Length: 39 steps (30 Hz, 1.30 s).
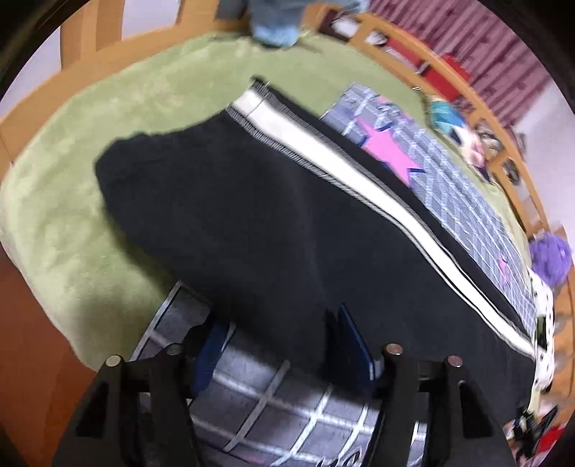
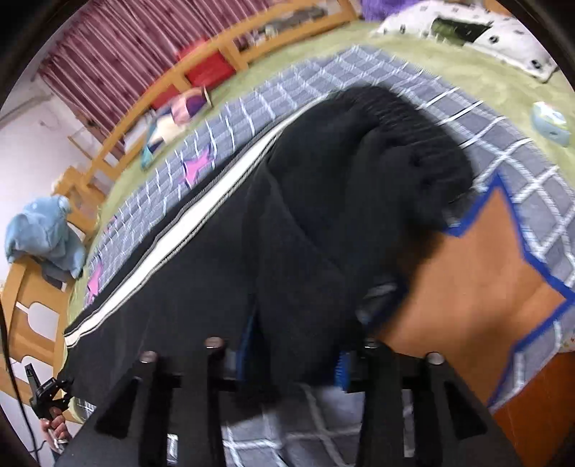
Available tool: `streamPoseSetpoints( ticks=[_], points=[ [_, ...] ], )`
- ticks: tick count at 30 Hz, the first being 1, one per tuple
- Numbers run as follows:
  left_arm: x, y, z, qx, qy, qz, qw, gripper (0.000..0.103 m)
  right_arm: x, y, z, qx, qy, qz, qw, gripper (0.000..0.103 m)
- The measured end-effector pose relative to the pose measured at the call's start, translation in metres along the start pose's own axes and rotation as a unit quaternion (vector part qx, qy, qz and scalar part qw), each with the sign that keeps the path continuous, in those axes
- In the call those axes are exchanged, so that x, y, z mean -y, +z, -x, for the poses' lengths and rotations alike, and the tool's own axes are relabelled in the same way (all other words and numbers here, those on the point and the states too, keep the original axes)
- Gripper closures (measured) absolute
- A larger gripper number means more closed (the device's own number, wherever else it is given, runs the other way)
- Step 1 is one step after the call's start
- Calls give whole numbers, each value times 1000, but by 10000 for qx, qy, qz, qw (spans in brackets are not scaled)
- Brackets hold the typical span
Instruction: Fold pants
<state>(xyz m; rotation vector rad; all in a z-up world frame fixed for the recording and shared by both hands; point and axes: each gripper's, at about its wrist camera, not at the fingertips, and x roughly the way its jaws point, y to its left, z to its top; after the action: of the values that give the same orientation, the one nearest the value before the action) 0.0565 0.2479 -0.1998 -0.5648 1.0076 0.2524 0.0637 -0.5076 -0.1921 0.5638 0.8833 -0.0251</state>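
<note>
Black pants [image 1: 251, 215] with a white side stripe [image 1: 323, 158] lie on a grey checked blanket [image 1: 449, 179] on a green bed. My left gripper [image 1: 284, 345] stands open over the near edge of the pants, its blue-padded fingers [image 1: 354, 345] wide apart with black cloth between them. In the right wrist view the pants [image 2: 323, 215] lie bunched at the waist end. My right gripper [image 2: 294, 355] stands partly open with a fold of black cloth running between its fingers [image 2: 341, 370]; whether the fingers press it is unclear.
A wooden bed rail [image 1: 449, 82] runs along the far side with toys and red boxes [image 2: 208, 68] behind it. A blue plush [image 2: 43, 230] sits at the bed's corner. A white spotted pillow [image 2: 467, 32] and a purple plush [image 1: 550, 258] lie nearby.
</note>
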Motion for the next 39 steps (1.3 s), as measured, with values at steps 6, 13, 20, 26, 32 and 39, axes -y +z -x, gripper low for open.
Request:
streamPoseSetpoints(
  ticks=[6,13,20,26,32,39],
  points=[
    [-4,-22,22,-31,-176,152,9997,34,34,15,4,411,457,-601,9963,38],
    [32,-27,28,92,-414,236,9988,34,63,52,-41,551,967,-1991,9736,74],
    [50,-20,44,331,-481,-97,9982,33,41,77,18,1256,711,-203,9893,79],
    [53,-14,30,213,-342,-309,9987,33,75,59,-29,-83,249,-471,9985,67],
    [55,1,20,341,-33,-532,9980,33,49,48,23,411,-1017,360,9933,48],
    [81,36,3,594,-117,-683,9958,33,-64,67,25,882,-1104,1807,9733,44]
  ],
)
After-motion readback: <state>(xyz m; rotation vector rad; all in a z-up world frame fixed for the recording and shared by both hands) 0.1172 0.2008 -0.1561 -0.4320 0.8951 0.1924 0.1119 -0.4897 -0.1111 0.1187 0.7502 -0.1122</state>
